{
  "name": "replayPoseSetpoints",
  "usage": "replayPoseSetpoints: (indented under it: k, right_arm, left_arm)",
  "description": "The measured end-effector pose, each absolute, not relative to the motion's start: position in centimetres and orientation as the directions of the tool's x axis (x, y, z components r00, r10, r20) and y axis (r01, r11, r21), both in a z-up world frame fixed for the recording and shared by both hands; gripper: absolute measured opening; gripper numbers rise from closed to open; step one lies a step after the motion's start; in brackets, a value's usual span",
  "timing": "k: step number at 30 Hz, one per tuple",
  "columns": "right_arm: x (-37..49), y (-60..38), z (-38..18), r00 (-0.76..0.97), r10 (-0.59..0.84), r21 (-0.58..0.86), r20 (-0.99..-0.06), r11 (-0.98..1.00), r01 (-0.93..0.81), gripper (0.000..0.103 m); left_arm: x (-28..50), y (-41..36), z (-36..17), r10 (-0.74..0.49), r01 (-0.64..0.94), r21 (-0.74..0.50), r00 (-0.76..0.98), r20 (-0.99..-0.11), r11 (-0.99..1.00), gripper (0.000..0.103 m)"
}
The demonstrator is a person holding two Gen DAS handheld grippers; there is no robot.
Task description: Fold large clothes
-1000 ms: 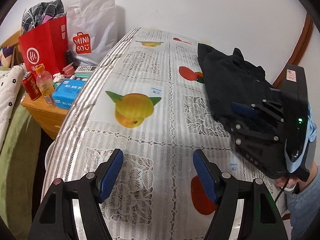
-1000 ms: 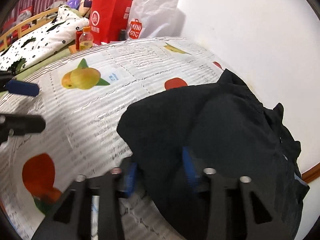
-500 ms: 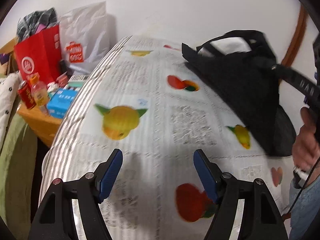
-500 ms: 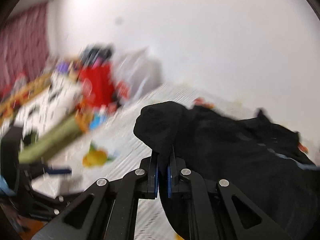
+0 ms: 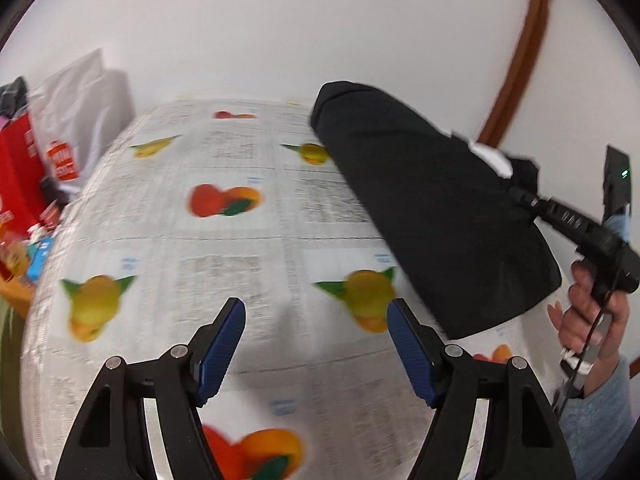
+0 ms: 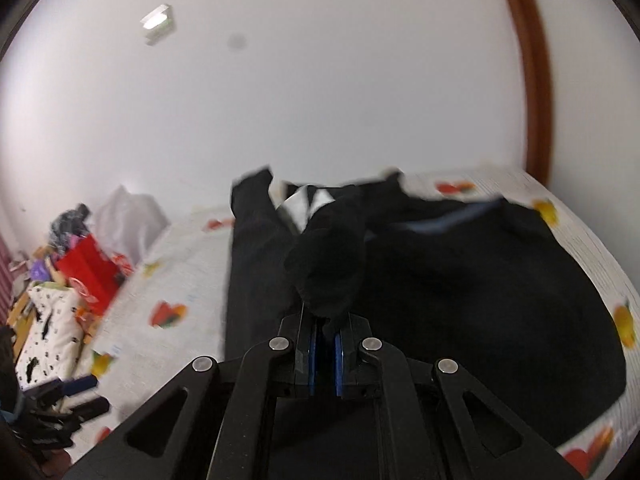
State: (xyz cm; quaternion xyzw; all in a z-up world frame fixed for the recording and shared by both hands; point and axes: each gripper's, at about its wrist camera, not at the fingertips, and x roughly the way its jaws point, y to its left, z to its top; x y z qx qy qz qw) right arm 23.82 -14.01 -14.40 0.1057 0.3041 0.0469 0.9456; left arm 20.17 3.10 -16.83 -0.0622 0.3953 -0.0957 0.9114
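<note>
Garment (image 5: pixel 436 216), black, hangs lifted above the table (image 5: pixel 248 248) from a bunched fold pinched in the closed right gripper (image 6: pixel 325 344); it drapes limp, so judged soft, light, floppy. Left gripper (image 5: pixel 316 344) is spread wide, empty, over the tablecloth. Best hold: a free corner or hem opposite the pinch, since mid-cloth grips only bunch it

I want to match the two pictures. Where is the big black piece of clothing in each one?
Left wrist view: the black garment hangs at the right, lifted by the right gripper.
Right wrist view: it fills the middle and right, bunched in the shut right gripper.
Shared landmark: the red bag at the left.
</note>
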Motion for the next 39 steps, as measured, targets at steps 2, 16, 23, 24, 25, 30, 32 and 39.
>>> replayPoseSetpoints:
  k: [2, 16, 23, 24, 25, 30, 32, 39]
  right_arm:
    - [23.9, -15.2, -15.9, 0.782, 0.133, 0.215, -0.609, 0.977, 0.001, 0.007]
    - [19.9, -22.4, -19.8, 0.718, -0.109, -0.065, -0.688, 0.994, 0.089, 0.037]
    - [20.1, -24.7, -22.4, 0.639, -0.116, -0.071, -0.761, 0.993, 0.096, 0.038]
    - [20.2, -24.5, -22.6, 0.635, -0.122, -0.083, -0.763, 0.992, 0.091, 0.039]
    - [20.3, -24.3, -22.8, 0.631, -0.13, -0.097, -0.765, 0.992, 0.086, 0.039]
    - [21.5, -24.5, -23.2, 0.63, -0.083, -0.028, -0.772, 0.995, 0.097, 0.04]
    - [21.9, -24.2, -23.1, 0.627, -0.076, -0.027, -0.775, 0.996, 0.087, 0.041]
    - [22.8, -22.2, -23.2, 0.625, -0.041, -0.014, -0.779, 0.999, 0.048, 0.04]
  left_arm:
    - [20.6, 1.4, -17.2, -0.248, 0.153, -0.196, 0.658, -0.711, 0.969, 0.071]
    - [22.3, -8.0, -19.9, -0.318, 0.287, -0.177, 0.58, -0.75, 0.941, 0.07]
    - [23.6, -10.2, -21.1, -0.277, 0.272, -0.141, 0.565, -0.777, 0.952, 0.053]
    - [23.7, -10.3, -21.2, -0.275, 0.261, -0.148, 0.562, -0.78, 0.954, 0.053]
    - [23.8, -10.3, -21.3, -0.273, 0.251, -0.154, 0.558, -0.784, 0.956, 0.051]
    - [24.0, -9.3, -21.5, -0.258, 0.211, -0.165, 0.561, -0.787, 0.963, 0.026]
    - [24.0, -8.6, -21.5, -0.264, 0.2, -0.182, 0.552, -0.791, 0.963, 0.019]
    - [22.9, -5.7, -20.9, -0.227, 0.16, -0.164, 0.578, -0.784, 0.973, 0.009]
